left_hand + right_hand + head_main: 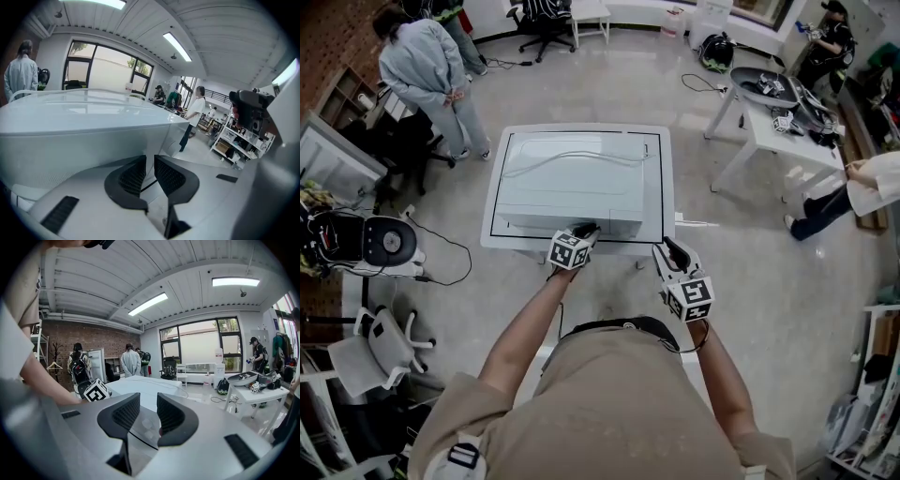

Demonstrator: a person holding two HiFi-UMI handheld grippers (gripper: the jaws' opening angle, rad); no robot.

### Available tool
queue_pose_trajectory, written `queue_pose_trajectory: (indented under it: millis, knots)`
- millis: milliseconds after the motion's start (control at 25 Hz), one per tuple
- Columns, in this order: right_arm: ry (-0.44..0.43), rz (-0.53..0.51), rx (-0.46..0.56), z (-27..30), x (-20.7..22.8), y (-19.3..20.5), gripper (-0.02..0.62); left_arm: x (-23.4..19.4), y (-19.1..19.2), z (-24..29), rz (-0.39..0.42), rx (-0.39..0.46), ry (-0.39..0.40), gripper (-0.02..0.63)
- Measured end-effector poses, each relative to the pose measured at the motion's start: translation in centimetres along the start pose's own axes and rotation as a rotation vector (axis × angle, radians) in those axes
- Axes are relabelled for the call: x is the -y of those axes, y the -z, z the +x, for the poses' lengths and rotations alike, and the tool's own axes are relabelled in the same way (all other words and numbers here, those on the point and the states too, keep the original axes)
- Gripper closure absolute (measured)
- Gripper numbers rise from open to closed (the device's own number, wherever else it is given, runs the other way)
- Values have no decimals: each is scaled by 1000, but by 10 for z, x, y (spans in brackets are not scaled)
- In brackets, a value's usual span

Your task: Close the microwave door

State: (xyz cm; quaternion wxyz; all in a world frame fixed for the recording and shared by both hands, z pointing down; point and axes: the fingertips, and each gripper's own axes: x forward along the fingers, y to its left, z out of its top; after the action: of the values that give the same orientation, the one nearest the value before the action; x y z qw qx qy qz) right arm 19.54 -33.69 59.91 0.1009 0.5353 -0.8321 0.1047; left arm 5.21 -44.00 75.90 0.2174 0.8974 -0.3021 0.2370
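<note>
Microwave (567, 183): centred on a white table (652, 202), front edge running straight and facing the wearer, with a bare margin of tabletop on every side.

Left gripper (589, 229): at the microwave's front top edge, left of its middle; jaws closed together with nothing between them.

Right gripper (667, 246): over the table's front right corner, clear of the microwave; jaws a little apart and empty.

Floor (600, 84): open beyond the table and to its right. A second table (769, 131) and a standing person (427, 66) are well apart from it.
</note>
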Motion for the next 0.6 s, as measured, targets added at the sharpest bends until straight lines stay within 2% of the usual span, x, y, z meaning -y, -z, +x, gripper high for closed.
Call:
queue_pose_trajectory:
  millis: [80,200,360,600]
  knots:
    - [-1,1,-7,2,-1,2,479,6,-6,-3,-9,24,21,547]
    - [-9,2,-12,3,-8,4,479,15,-19,-17,-32,79,42,502]
    - [-18,2,-12,5,-18,5,479,26,-36,-48,-54,166,49,502]
    - [-15,-18,12,4,-26,0,479,40,-65,-102,-30,275,53,503]
